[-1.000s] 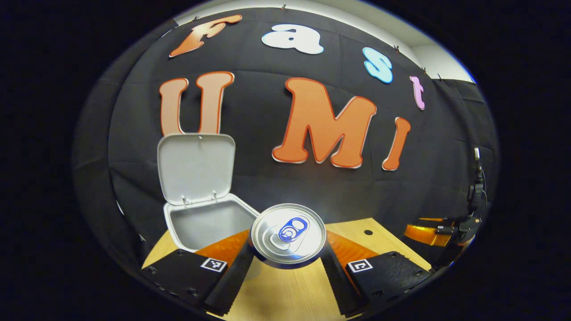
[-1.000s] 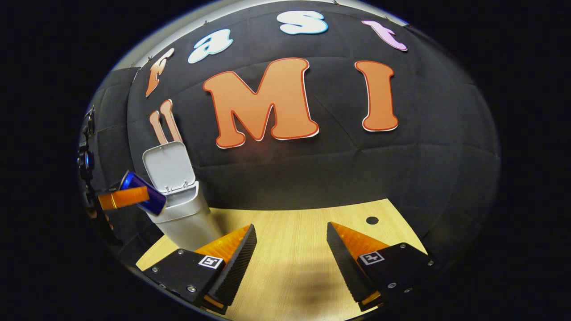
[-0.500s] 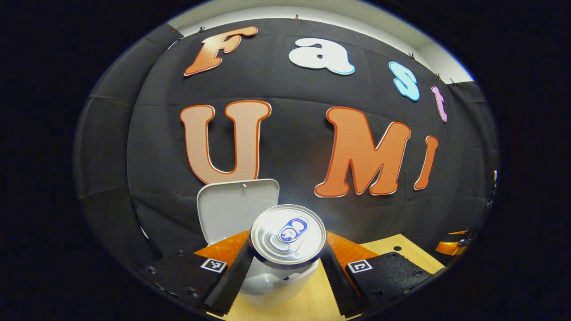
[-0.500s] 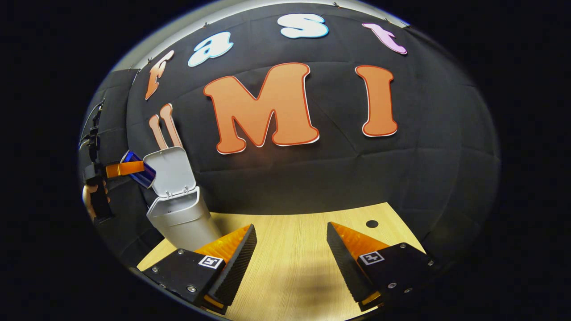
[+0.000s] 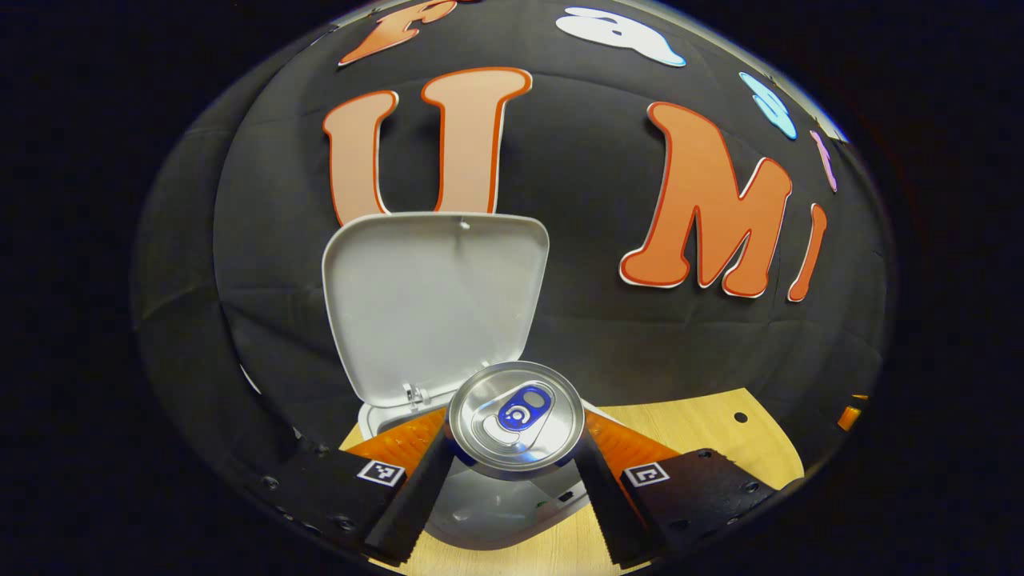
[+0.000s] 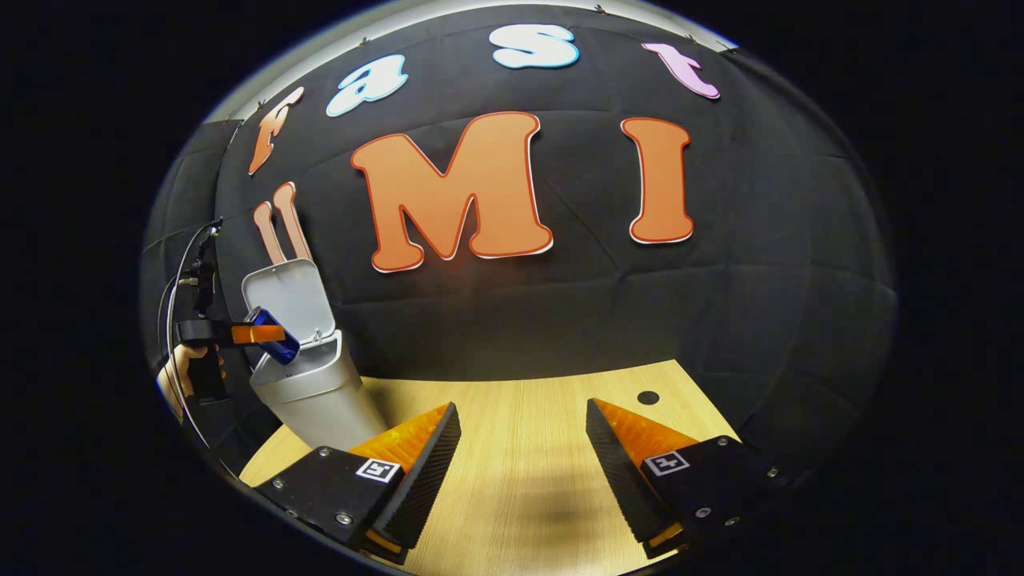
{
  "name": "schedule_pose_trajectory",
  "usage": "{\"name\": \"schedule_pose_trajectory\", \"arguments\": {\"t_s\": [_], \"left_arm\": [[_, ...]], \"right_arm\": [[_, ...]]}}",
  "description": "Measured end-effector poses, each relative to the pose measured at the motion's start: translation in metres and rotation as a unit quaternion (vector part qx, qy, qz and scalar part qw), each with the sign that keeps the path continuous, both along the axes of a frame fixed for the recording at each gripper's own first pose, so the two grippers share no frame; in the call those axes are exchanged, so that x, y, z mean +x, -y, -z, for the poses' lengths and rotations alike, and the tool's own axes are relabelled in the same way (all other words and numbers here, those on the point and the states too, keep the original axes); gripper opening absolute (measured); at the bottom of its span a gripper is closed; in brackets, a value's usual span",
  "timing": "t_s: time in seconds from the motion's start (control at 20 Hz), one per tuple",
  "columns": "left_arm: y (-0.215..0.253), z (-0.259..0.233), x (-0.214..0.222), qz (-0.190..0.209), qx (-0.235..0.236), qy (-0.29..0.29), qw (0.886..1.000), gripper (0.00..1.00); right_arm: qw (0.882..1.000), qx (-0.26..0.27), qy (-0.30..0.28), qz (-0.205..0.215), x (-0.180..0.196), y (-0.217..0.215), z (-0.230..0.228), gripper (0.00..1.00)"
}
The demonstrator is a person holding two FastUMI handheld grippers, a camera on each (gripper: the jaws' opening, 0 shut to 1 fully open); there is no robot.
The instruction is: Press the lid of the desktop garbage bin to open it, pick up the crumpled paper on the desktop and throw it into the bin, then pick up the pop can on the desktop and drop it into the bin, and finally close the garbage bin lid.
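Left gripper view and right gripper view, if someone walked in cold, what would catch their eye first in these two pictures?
First, the pop can, its silver top and blue tab facing the camera, clamped between the left gripper fingers just above the open white garbage bin. Next, the bin's lid, standing upright behind the can. In the right gripper view, the right gripper hangs open over the wooden desktop, with nothing between its fingers.

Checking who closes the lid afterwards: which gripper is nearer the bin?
Left. The left gripper holds the pop can right above the open bin; the right gripper hangs over the table, well aside.
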State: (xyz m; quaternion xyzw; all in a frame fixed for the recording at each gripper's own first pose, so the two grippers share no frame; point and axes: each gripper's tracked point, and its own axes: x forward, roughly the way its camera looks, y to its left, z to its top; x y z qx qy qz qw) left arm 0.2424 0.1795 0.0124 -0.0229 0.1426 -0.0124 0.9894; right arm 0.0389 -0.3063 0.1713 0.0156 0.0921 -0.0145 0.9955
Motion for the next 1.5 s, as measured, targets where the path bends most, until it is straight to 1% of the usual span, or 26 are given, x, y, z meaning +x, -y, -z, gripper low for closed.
{"name": "schedule_pose_trajectory", "arguments": {"t_s": [0.1,0.15,0.25,0.45,0.55,0.65,0.8,0.85,1.0,1.1,1.25,1.3,1.35,1.45,1.5], "left_arm": [[-0.003,0.001,0.0,-0.003,0.002,0.001,1.0,0.85],[0.001,-0.001,0.0,0.001,-0.005,0.005,1.0,0.87],[0.003,-0.006,-0.003,0.002,-0.011,0.015,1.0,0.96],[0.004,-0.025,-0.011,-0.001,-0.013,0.041,0.999,0.95],[0.0,-0.037,-0.016,-0.004,-0.006,0.055,0.998,0.95],[-0.002,-0.056,-0.019,-0.004,-0.007,0.067,0.998,0.95],[-0.009,-0.094,-0.018,-0.005,-0.036,0.083,0.996,0.94],[-0.015,-0.108,-0.015,-0.009,-0.034,0.087,0.996,0.94],[-0.029,-0.153,-0.008,-0.005,-0.002,0.089,0.996,0.94],[-0.034,-0.18,0.003,-0.003,0.0,0.091,0.996,0.94],[-0.036,-0.21,0.018,0.009,-0.028,0.076,0.997,0.94],[-0.04,-0.217,0.025,0.01,-0.027,0.068,0.997,0.94],[-0.046,-0.221,0.033,0.01,-0.019,0.058,0.998,0.94],[-0.058,-0.227,0.05,0.011,0.013,0.034,0.999,0.94],[-0.063,-0.225,0.058,0.017,0.027,0.011,0.999,0.94]], "right_arm": [[1.0,0.004,-0.006,0.004,0.0,0.001,0.005,0.95],[1.0,0.004,-0.008,0.005,0.0,0.001,0.007,0.95],[1.0,0.003,-0.01,0.005,0.0,-0.002,0.009,0.95],[1.0,0.003,-0.012,-0.002,0.001,-0.009,0.01,0.95],[1.0,0.003,-0.012,-0.006,0.002,-0.014,0.011,0.95],[1.0,0.001,-0.013,-0.011,0.002,-0.017,0.01,0.95],[1.0,0.005,-0.012,-0.02,0.001,-0.025,0.009,0.95],[1.0,0.004,-0.011,-0.023,0.0,-0.027,0.01,0.95],[1.0,0.006,-0.009,-0.027,-0.003,-0.028,0.008,0.95],[0.999,0.014,-0.007,-0.028,-0.007,-0.03,0.008,0.95],[0.999,0.02,-0.005,-0.025,-0.01,-0.028,0.008,0.95],[1.0,0.021,-0.004,-0.022,-0.012,-0.025,0.007,0.95],[1.0,0.023,-0.003,-0.019,-0.013,-0.023,0.007,0.95],[0.999,0.028,-0.004,-0.015,-0.015,-0.02,0.008,0.95],[0.999,0.03,-0.006,-0.014,-0.015,-0.02,0.01,0.95]]}}
